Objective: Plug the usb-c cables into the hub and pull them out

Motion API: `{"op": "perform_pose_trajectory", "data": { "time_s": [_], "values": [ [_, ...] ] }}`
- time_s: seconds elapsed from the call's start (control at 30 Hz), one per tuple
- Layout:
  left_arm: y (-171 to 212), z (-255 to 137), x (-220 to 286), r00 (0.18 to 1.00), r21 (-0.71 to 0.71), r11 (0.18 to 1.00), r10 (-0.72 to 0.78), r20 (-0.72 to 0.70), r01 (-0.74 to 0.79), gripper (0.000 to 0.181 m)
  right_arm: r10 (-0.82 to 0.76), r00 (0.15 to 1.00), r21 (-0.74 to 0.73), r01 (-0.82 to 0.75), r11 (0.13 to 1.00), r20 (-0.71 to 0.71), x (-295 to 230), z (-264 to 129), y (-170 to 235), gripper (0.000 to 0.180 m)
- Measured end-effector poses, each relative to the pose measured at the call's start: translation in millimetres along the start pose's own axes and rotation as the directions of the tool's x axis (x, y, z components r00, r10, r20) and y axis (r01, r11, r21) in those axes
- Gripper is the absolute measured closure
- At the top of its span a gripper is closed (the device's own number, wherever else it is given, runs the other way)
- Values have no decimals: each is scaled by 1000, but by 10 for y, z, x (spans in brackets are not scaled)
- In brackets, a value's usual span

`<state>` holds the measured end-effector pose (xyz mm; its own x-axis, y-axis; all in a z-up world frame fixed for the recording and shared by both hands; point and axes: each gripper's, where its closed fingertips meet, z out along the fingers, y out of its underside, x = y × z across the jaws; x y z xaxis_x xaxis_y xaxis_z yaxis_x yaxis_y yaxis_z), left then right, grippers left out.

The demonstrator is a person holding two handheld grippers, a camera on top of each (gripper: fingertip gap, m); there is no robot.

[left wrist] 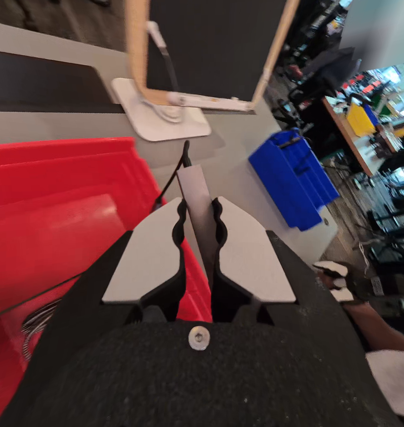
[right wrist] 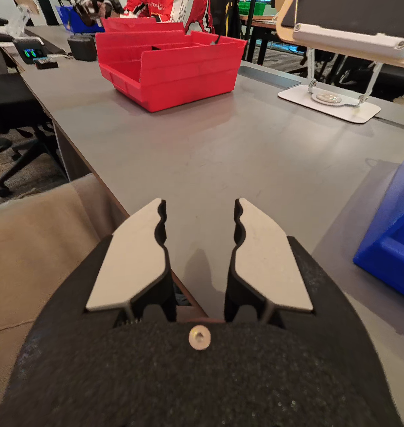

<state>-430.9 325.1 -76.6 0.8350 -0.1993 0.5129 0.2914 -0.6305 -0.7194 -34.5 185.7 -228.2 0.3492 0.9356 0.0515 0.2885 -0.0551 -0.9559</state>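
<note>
My left gripper (left wrist: 199, 202) is shut on a flat grey hub (left wrist: 194, 184), held on edge above the right rim of the red bin (left wrist: 58, 184). The hub sticks out past the fingertips, and a black cable (left wrist: 186, 153) leaves its far end. A thin black cable (left wrist: 168, 184) hangs down toward the bin. My right gripper (right wrist: 200, 203) is open and empty, low over the grey table (right wrist: 219, 143) near its front edge. In the right wrist view the red bin (right wrist: 173, 69) stands far ahead with a black cable end (right wrist: 216, 40) showing above its rim.
A blue bin (left wrist: 293, 180) stands right of the hub, and it shows close at the right in the right wrist view (right wrist: 392, 242). A white tablet stand (left wrist: 161, 115) (right wrist: 330, 101) is at the table's back. A person's sleeve (right wrist: 34, 254) is at the left. Left tips to right tips: about 45 cm.
</note>
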Motion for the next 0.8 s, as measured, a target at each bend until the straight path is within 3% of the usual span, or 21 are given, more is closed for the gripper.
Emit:
{"op": "perform_pose_trajectory", "data": {
  "time_s": [0.27,0.4,0.6,0.8],
  "values": [
    [162,-248,1586,925,38,958,283,-253,-283,159,-124,992,52,125,991,-15,-130,47,-225,124],
    [221,-343,2122,892,20,921,381,-244,-389,159,-173,985,65,174,983,-18,-198,88,-319,125],
    [598,106,1989,923,-142,924,323,-209,-355,159,-362,932,52,363,930,-24,-299,223,-526,125],
    [1329,589,1803,935,-309,894,253,-248,-324,159,-516,857,3,516,857,-11,-150,504,-837,129]
  ]
}}
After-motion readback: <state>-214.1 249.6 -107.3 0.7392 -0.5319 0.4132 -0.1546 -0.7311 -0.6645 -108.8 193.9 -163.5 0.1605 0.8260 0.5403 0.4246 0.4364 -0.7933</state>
